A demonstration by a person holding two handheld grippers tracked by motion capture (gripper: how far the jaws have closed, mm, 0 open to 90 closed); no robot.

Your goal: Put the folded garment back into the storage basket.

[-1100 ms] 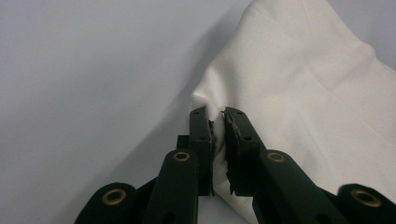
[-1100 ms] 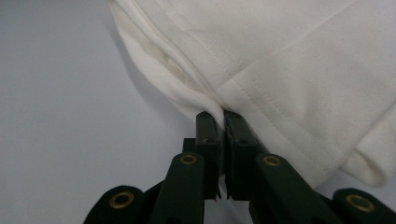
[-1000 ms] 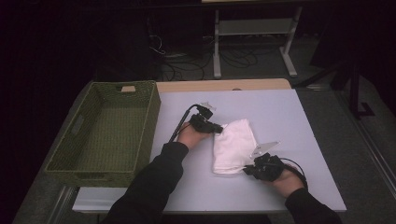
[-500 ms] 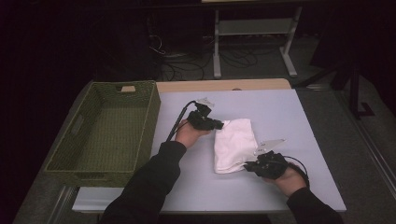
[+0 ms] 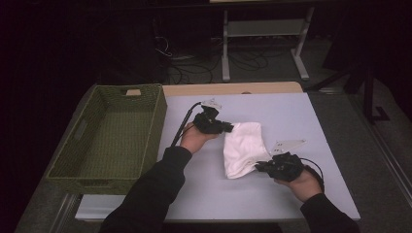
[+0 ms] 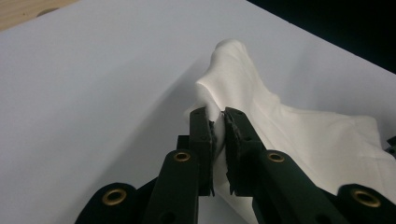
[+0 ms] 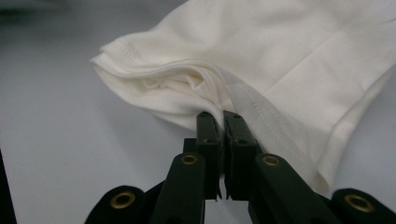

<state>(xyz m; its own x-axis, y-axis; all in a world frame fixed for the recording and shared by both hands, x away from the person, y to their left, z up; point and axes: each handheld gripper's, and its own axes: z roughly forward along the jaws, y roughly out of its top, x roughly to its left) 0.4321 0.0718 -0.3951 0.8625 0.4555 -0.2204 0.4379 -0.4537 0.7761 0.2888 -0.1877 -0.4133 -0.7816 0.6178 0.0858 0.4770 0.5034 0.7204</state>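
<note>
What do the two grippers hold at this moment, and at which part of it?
Both hold the white cloth. The left gripper pinches a raised fold at its far-left edge; the right gripper pinches the stitched hem at its near corner.

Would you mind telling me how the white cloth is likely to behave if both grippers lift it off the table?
The white cloth will probably sag between the left gripper and right gripper, since it already peaks limply at the left pinch. It looks thin and light. Its folded layers, visible at the hemmed edge, may fall open.
</note>
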